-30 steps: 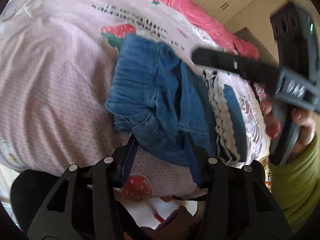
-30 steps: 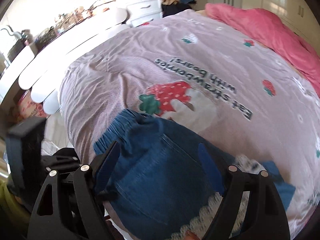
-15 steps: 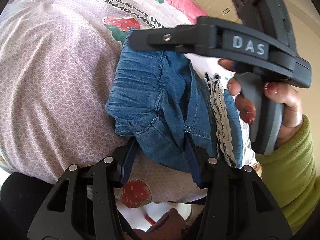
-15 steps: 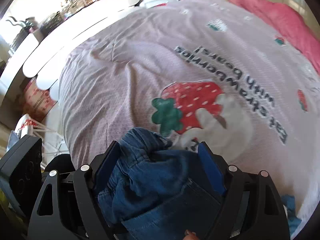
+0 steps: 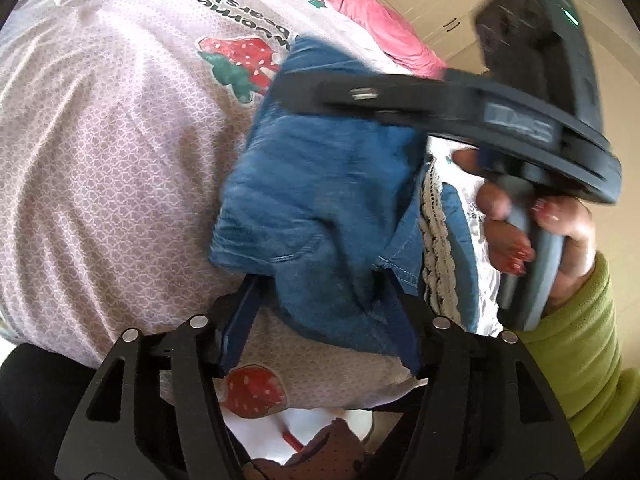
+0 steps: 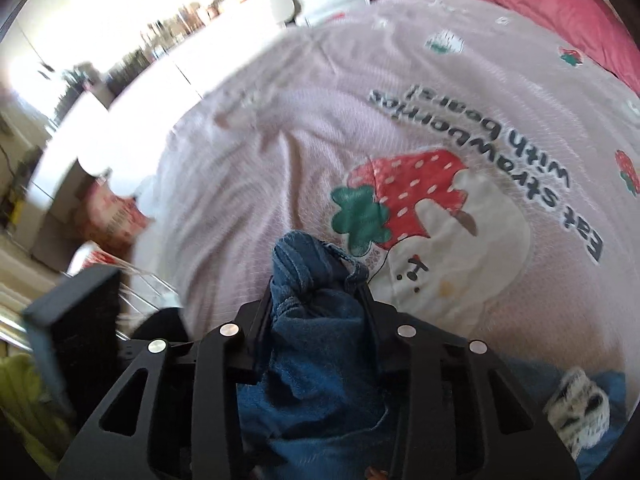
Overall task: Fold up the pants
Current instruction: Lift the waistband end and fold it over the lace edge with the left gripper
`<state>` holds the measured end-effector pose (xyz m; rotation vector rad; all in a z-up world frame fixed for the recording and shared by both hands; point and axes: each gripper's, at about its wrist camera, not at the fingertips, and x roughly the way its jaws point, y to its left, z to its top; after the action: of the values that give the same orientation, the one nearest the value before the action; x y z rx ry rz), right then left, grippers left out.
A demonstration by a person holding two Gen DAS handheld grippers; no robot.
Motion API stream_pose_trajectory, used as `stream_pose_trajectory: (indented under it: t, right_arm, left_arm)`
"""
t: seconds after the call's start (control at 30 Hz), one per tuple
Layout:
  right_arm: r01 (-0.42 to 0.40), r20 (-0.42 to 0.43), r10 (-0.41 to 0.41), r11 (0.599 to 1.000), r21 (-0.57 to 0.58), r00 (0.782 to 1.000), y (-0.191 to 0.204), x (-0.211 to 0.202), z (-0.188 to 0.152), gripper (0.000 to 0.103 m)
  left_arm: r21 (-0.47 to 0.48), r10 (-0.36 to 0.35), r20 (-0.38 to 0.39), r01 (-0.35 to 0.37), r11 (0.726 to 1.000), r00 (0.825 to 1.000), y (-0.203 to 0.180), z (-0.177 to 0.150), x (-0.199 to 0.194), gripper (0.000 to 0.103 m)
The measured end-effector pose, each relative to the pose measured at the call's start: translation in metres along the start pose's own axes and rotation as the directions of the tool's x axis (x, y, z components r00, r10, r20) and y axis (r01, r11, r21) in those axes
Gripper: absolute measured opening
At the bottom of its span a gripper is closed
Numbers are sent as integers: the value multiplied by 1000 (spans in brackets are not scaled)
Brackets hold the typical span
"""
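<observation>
1 pr denim pants (image 5: 320, 184) lying on bed (image 5: 100, 160); right tongs (image 6: 316, 296) just closing, pinching waistband; left tongs (image 5: 316, 312) just widening, hem between, not pinched.

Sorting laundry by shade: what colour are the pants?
Blue denim pants, clearest in the left wrist view.

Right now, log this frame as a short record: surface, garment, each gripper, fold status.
surface: pink quilt with strawberry print
garment: denim pants, bunched near the quilt's edge, lace trim at one side
left gripper: jaws just opening; a pants edge lies between them, pads not clearly pressing
right gripper: jaws just closing, now pinching a bunched pants fold
fold status: not yet flat or finished
</observation>
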<state>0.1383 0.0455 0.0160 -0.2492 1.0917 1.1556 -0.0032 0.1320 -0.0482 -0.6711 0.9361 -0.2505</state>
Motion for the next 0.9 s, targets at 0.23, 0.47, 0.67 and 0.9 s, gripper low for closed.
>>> stream_pose_trajectory:
  t: [0.23,0.47,0.67,0.9]
  right_arm:
    - [-43,110,40,999,29,993,-13,-57,-17,34]
    - [-41,202,27,997,68,979,-40,-106,-41,34]
    - [-41,255,14,994,102,967,-70,-139,-69,39]
    - [-60,350,-23,973,223,937,-116,-177,-124,64]
  left_arm:
    - [17,-54,-13,55,998,998,-29,9,7,52]
    - [116,-71,-19,72,991,997,-84,18,18,52]
    - [177,-55,-42,61,982,998,-121,16,36,52]
    - [307,-96,-193,153,939,976,-157,-9,63,68]
